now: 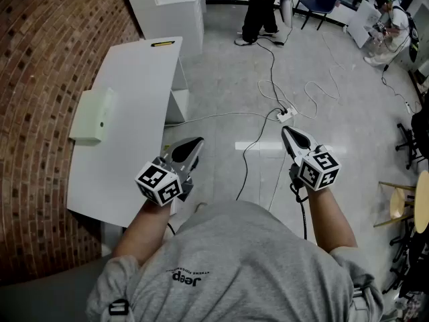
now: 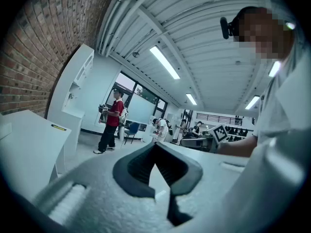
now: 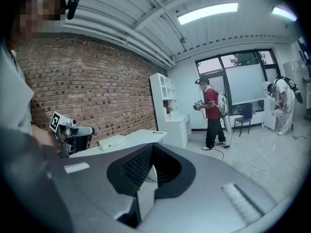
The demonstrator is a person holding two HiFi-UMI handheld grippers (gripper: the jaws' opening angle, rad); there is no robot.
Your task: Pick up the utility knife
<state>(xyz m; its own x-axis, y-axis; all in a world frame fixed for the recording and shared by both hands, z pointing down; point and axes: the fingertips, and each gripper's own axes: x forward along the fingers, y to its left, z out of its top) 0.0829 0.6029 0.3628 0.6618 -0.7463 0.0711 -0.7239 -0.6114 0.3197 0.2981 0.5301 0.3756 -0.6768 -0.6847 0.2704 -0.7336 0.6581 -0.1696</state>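
Observation:
The utility knife (image 1: pixel 163 43), yellow and black, lies at the far end of the white table (image 1: pixel 134 153). It shows as a small yellow strip in the left gripper view (image 2: pixel 59 127) and the right gripper view (image 3: pixel 157 132). My left gripper (image 1: pixel 193 145) hangs in the air beside the table's near right edge, its jaws together and empty. My right gripper (image 1: pixel 287 133) is over the floor further right, shut with nothing in it. Both are far from the knife. The jaw tips meet in the left gripper's (image 2: pixel 155 144) and the right gripper's (image 3: pixel 152 145) own views.
A pale green box (image 1: pixel 94 116) lies on the table's left side by the brick wall (image 1: pixel 40 79). A white cabinet (image 1: pixel 175 9) stands beyond the table. Cables and a power strip (image 1: pixel 286 115) cross the floor. A person in a red shirt (image 1: pixel 258 5) stands far off.

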